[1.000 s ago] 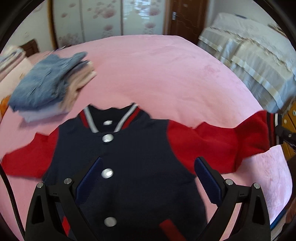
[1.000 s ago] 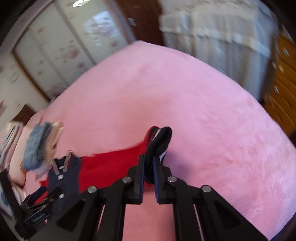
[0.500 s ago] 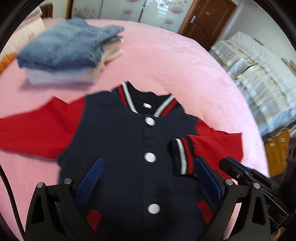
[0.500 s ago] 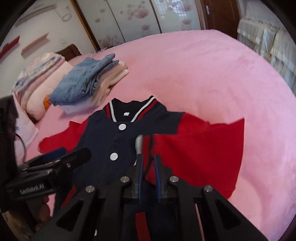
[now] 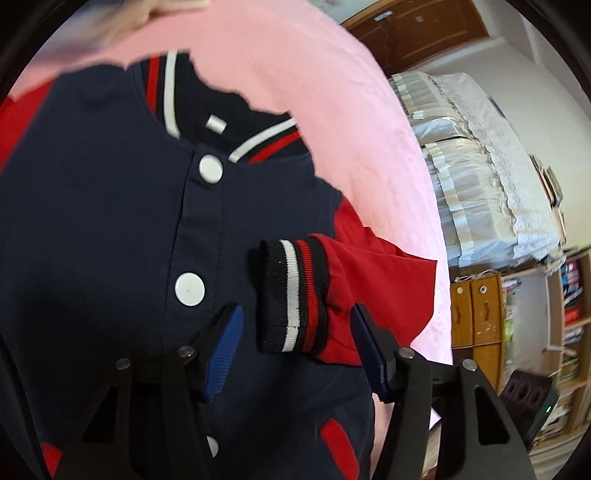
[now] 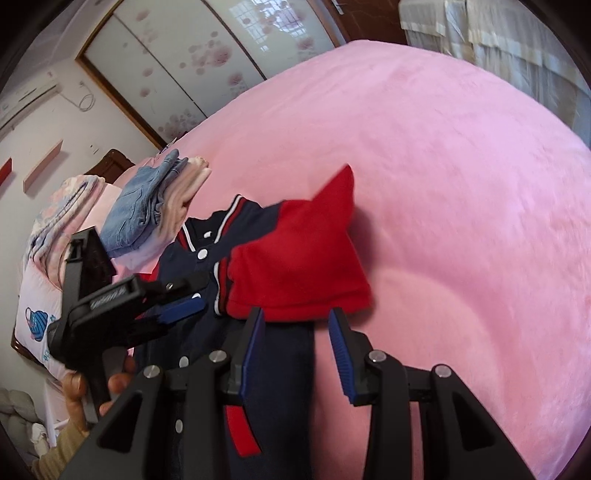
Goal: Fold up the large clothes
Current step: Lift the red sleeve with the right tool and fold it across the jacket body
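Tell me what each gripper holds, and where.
Nothing. The right gripper, jaws just opening, has nothing between them; the left gripper, jaws just closing, has the sleeve cuff between them, unpinched.

jacket (image 5: 110, 240) hem: cut off below | stack of folded clothes (image 5: 147, 11): blurred, cropped at top

Black tool (image 6: 295, 345), blue ribbed pads (image 6: 338, 350), silver screws
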The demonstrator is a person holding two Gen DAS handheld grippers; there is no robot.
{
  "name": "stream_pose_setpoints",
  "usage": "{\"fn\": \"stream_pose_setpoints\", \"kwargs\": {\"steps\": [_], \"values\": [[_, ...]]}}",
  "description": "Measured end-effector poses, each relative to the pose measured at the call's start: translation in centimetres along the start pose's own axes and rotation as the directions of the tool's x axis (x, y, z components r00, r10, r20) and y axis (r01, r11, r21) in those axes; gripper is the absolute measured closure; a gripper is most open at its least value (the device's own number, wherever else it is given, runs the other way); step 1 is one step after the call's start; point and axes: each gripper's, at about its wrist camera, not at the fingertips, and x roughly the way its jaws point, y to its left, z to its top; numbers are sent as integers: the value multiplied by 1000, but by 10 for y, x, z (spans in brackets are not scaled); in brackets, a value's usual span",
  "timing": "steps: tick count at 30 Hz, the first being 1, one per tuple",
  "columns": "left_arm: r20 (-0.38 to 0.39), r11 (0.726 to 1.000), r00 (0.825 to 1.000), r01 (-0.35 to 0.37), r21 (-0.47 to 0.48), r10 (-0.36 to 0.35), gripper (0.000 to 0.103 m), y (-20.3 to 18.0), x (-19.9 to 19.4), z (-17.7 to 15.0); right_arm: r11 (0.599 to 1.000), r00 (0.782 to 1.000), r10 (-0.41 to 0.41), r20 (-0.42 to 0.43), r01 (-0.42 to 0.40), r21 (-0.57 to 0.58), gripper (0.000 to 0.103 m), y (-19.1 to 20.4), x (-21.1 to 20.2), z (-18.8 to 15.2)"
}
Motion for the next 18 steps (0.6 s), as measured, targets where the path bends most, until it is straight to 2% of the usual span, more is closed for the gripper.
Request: {"fn": "stream_pose_setpoints", "kwargs": {"steps": [7,9,12,15,16,17,18], "values": [[-15,999,1000,11,-50,-11,45,11,17,-3,999,999,32,-7,-31,27,67,-4,3,-5],[-23,998,1000,5,-57,-7,41,8,23,-2,999,999,38,-16,-38,31,67,-3,8,-8],[-31,999,1000,-5,-39,4,34,-2,31,1,997,998,53,-35,-52,49,67,-3,16,-12],[-41,999,998,-42,6,42,34,-19,38,2,996,997,60,-48,-57,62,67,-3,20,-18],[-40,998,998,-53,23,53,41,-25,41,1,996,997,61,-52,-57,65,67,-3,21,-19],[-40,997,997,-65,33,66,63,-28,42,-1,996,997,60,-57,-56,66,67,-3,22,-21],[-55,998,997,-60,34,61,71,-32,45,-1,996,996,60,-60,-56,65,67,-3,23,-23]]}}
